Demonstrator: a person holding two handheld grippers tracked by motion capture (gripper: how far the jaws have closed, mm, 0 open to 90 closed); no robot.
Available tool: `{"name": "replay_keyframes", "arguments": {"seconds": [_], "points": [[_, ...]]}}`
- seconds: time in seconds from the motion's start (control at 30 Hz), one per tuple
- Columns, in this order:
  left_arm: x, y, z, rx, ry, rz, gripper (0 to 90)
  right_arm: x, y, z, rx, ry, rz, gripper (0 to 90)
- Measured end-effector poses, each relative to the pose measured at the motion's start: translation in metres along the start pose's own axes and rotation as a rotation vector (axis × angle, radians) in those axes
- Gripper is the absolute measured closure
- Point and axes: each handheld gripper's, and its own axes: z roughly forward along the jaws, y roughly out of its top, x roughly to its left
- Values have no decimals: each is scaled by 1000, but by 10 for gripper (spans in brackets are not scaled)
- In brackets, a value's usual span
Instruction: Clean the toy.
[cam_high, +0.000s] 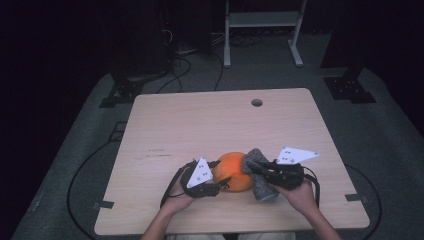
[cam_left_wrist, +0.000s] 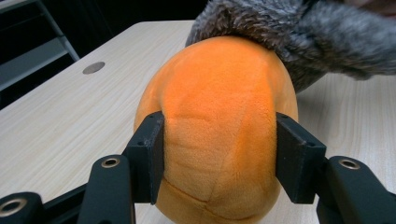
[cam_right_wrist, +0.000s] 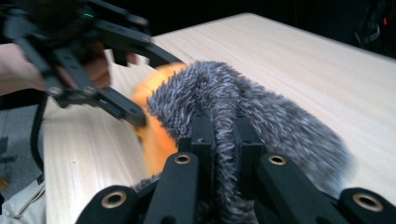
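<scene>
So here's where I'm at with the orange plush ball (cam_high: 233, 171). It's sitting on the wooden table (cam_high: 210, 125), down at my near edge, well short of the round cable hole (cam_high: 257, 102) at the far side. My left gripper (cam_left_wrist: 219, 156) is clamped on the ball, one jaw pressed into each flank, and you can see the plush dimple in a little where the pads bite. So the holding part looks sorted.

My right gripper (cam_right_wrist: 223, 135) has its jaws pinched together on a fold of the grey furry cloth (cam_high: 258, 172). The fur bulges out on both sides of the jaws, so that grip looks solid too. The cloth sits on the right side of the ball and drapes up over its top on that side, touching it. The lower end trails down onto the table just beside the ball, toward me.

My read: I've got the ball steadied and the cloth in contact, so I'm somewhere in the middle of wiping or wrapping it. Most of the orange is uncovered from the left gripper's side, so whichever it is, there's plenty of surface left to go over. Can't tell what the far side of the ball looks like from here
</scene>
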Motion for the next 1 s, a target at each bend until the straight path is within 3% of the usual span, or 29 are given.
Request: {"name": "replay_keyframes", "arguments": {"seconds": [0.07, 0.13, 0.17, 0.23, 0.3, 0.33, 0.4, 0.43, 0.47, 0.57, 0.67, 0.73, 0.77, 0.9, 0.93, 1.0], "points": [[1, 0, 0, -1, 1, -1, 416, -2, 0, -5, 7, -38, 2, 815], [0, 0, 1, 1, 4, 6, 415, 6, 9, -10, -36, -3, -17, 816], [-2, 1, 2, 1, 4, 14, 415, 6, 9, -10, -36, -3, -17, 816], [-5, 3, 3, -2, 0, 42, 414, 16, 16, -6, -37, 10, -62, 815], [-7, 3, 4, 3, 3, 48, 399, 21, 16, 1, -9, 6, -92, 815], [-6, 3, 6, 9, 8, 25, 357, 21, 14, 5, 9, 0, -94, 815], [-2, 1, 8, 6, 3, -62, 238, 14, 8, 7, 15, 5, -61, 815], [0, 1, 9, 3, -8, -90, 227, 11, 7, 7, 19, 0, -48, 816], [-1, 0, 9, -2, -6, -85, 249, 10, 6, 6, 21, -2, -41, 816], [-9, 3, 12, -10, 18, -11, 365, 17, 13, 2, 28, -27, -66, 815], [-18, 6, 11, 10, 16, 105, 391, 33, 22, 6, 17, 14, -115, 816], [-18, 4, 10, 29, 20, 133, 401, 39, 23, 12, 39, 13, -150, 815], [-16, 2, 9, 33, 20, 129, 413, 38, 22, 14, 38, 9, -156, 815], [-5, -9, 7, 57, 12, 65, 419, 15, 15, 8, 30, -32, -50, 816], [-3, -9, 6, 50, 8, 29, 398, 10, 11, 7, 36, -34, -21, 816], [3, -4, 6, 25, -23, -68, 239, 5, 6, 8, 26, -14, 31, 817]]}}
